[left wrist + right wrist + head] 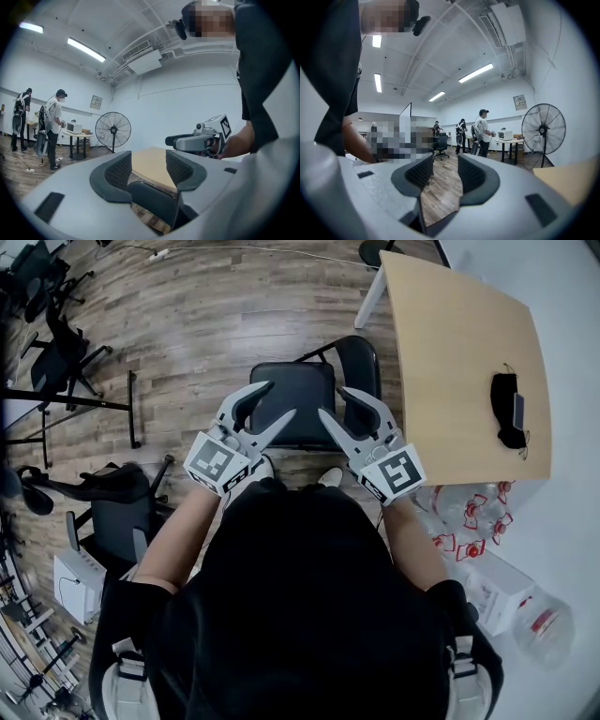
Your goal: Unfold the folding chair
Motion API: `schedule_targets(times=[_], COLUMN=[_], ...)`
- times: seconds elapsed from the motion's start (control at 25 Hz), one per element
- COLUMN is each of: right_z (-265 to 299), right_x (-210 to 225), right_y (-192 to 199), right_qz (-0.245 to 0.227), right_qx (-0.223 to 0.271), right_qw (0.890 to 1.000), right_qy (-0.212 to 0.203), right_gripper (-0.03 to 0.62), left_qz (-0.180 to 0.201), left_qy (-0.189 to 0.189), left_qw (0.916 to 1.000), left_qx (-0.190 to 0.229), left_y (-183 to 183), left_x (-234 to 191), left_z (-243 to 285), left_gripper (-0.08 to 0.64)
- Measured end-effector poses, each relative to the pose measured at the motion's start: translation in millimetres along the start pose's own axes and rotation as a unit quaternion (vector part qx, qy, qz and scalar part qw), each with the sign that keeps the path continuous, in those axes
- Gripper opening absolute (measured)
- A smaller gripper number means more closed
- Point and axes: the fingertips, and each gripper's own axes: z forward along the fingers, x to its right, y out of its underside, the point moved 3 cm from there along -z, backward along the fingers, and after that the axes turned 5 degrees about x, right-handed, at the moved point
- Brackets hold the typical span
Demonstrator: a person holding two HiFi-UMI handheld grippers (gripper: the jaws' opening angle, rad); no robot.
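Left claw (279, 399), right claw (334, 401) agape, empty, over folding chair (300, 382).

Black all over the folding chair (292, 399), seat and frame alike. Light grey for the left gripper (279, 399) and right gripper (332, 401), with dark grey ribbed pads inside the fingers (118, 171) and black-and-white square markers on the cubes (217, 463). Pale wood on the table (450, 343), white on its leg. Grey-brown planks across the floor (187, 324). Black for the pouch (507, 411). Red labels on clear bottles (469, 521).
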Motion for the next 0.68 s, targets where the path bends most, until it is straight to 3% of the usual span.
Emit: schedule_targets(times=[0.68], right_z=[0.8], right_x=[-2.3], right_y=[6.9], right_qz=[0.007], right_qx=[-0.008], right_qw=[1.000], right_qy=[0.005], right_gripper=[0.160], left_qz=[-0.002], left_qy=[0.001], left_qw=[1.0000], left_qx=[-0.004], left_y=[7.7], left_x=[0.8], left_z=[-2.5], left_gripper=[0.221])
